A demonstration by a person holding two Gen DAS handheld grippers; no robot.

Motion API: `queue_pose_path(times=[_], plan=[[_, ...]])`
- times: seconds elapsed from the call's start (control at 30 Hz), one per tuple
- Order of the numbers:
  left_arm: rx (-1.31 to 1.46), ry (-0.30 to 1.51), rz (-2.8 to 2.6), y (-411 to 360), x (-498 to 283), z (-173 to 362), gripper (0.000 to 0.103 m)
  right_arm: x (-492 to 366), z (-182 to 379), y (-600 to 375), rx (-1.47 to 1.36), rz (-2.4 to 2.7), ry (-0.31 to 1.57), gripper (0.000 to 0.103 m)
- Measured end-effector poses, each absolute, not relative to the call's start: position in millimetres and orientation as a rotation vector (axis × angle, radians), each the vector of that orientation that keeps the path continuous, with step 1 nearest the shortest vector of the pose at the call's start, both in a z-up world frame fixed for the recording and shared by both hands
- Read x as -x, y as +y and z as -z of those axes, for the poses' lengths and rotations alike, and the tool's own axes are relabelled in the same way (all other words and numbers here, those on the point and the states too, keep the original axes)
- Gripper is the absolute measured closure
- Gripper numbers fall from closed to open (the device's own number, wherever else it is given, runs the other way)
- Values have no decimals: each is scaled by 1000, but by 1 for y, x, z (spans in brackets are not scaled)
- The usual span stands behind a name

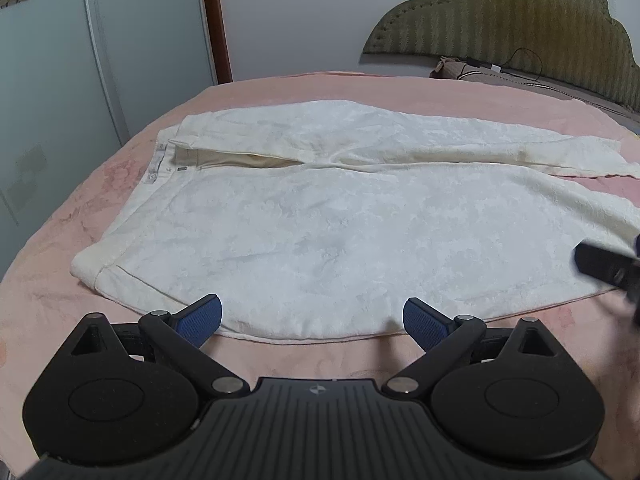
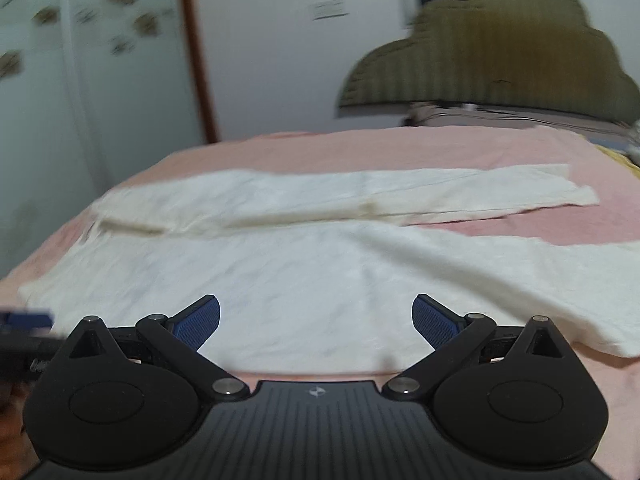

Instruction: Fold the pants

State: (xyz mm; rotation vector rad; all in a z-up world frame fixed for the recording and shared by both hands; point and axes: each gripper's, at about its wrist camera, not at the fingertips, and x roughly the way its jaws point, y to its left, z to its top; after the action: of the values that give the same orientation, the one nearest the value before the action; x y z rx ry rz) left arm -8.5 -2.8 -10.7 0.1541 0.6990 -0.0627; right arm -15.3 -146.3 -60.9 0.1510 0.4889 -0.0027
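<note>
Your left tool (image 1: 312, 322) hovers with its blue-padded fingers (image 1: 206, 318) spread wide and holding nothing, just above the near edge of the white textured fabric pants (image 1: 320, 216). Your right tool (image 2: 316, 322) is equally wide and empty. The pants lie flat on the pink bedspread (image 1: 120, 168), waistband left, legs running right.

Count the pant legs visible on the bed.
2. The near leg runs right along the bed's front edge, ahead of the open right gripper. The far leg lies behind it, toward the headboard. Neither is hidden.
</note>
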Motion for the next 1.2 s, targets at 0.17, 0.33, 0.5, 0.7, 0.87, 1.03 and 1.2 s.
queue_pose_path(times=[0.17, 0.33, 0.5, 0.7, 0.87, 1.03, 1.2], plan=[[-164, 694, 62, -2, 10, 11, 4, 11, 71, -114, -89, -94, 542, 0], [-148, 714, 62, 2, 9, 15, 4, 15, 75, -105, -59, -95, 552, 0], [-153, 720, 67, 2, 10, 17, 4, 15, 81, -109, -101, -101, 584, 0], [-150, 724, 67, 1, 10, 17, 4, 16, 83, -113, -123, -86, 590, 0], [-152, 727, 70, 1, 9, 19, 4, 16, 83, -113, -129, -86, 593, 0], [-153, 727, 68, 1, 9, 19, 4, 15, 83, -113, -130, -87, 594, 0], [-153, 728, 68, 1, 8, 20, 4, 15, 84, -114, -135, -88, 599, 0]])
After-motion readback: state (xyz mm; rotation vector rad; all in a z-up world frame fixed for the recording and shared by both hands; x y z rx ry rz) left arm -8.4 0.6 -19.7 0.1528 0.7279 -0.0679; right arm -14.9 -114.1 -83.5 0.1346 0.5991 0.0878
